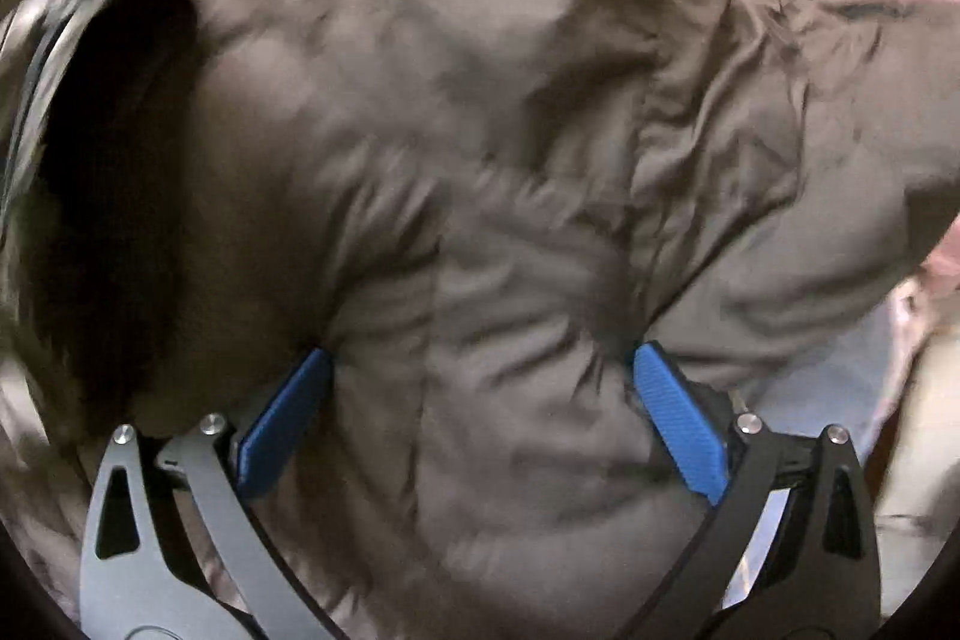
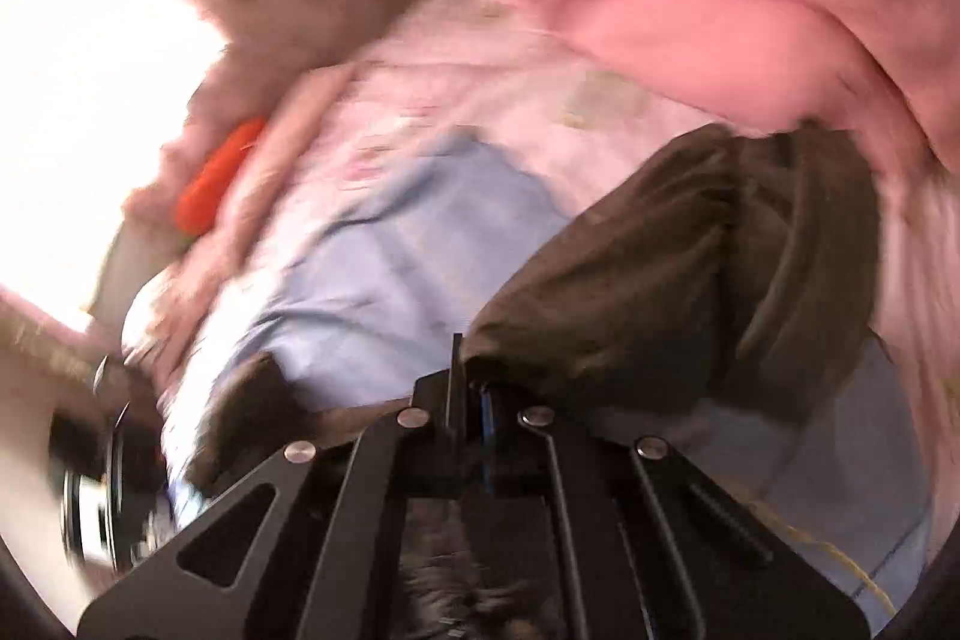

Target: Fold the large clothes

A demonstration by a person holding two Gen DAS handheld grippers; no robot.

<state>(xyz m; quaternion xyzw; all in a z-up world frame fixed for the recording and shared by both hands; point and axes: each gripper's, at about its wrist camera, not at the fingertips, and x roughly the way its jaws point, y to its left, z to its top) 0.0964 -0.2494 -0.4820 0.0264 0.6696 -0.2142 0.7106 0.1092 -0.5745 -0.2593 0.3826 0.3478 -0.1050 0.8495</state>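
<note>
The task's thing was a dark brown padded jacket (image 1: pixel 510 112) of smooth, slightly shiny fabric, heavily creased, with stitched seams running down its panels. In the left wrist view it filled nearly the whole frame, and a dark round opening (image 1: pixel 114 148), an armhole or the neck, gaped at its left side. It lay on a bed over a pale blue sheet (image 2: pixel 372 268), with a pink quilt (image 2: pixel 690 10) bunched beyond it and an orange object (image 2: pixel 219 175), too blurred to name, near the bed's far edge.

The left tongs (image 1: pixel 483 361) stood wide apart, blue pads (image 1: pixel 678 418) either side of a swell of the jacket's fabric; whether the pads pressed on it could not be told.

The right tongs (image 2: pixel 471 388) were closed tight, pinching an edge of the jacket, whose sleeve (image 2: pixel 690 268) hung bunched and stretched away from the tips.

No brand, label or writing could be read; both views were blurred.
</note>
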